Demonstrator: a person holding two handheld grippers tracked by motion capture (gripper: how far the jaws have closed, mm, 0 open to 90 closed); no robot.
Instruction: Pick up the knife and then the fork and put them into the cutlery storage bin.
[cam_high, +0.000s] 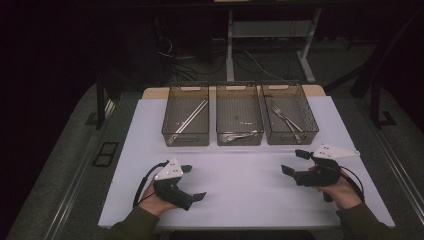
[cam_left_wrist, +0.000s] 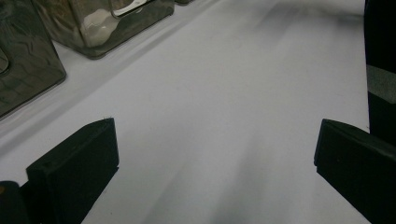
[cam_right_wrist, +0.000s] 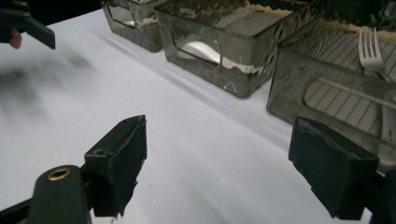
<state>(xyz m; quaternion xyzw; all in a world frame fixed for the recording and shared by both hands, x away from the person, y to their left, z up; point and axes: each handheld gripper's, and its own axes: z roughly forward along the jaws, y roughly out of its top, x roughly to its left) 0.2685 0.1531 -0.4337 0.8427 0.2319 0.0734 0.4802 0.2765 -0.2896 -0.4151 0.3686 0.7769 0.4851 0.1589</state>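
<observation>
Three smoky clear bins stand in a row at the back of the white mat (cam_high: 240, 185). In the left bin (cam_high: 185, 114) lie long silver utensils, in the middle bin (cam_high: 239, 114) a spoon (cam_right_wrist: 201, 49), and in the right bin (cam_high: 290, 113) forks (cam_right_wrist: 371, 46). My left gripper (cam_high: 194, 182) rests low over the front left of the mat, open, with bare mat between its jaws (cam_left_wrist: 215, 158). Over the front right, my right gripper (cam_high: 292, 161) is open too, holding nothing (cam_right_wrist: 217, 163), and it faces the bins' front walls.
The mat's front edge lies just below both hands. Grey floor and dark table legs (cam_high: 230, 45) lie beyond the bins. The left gripper (cam_right_wrist: 28, 25) shows far off in the right gripper view.
</observation>
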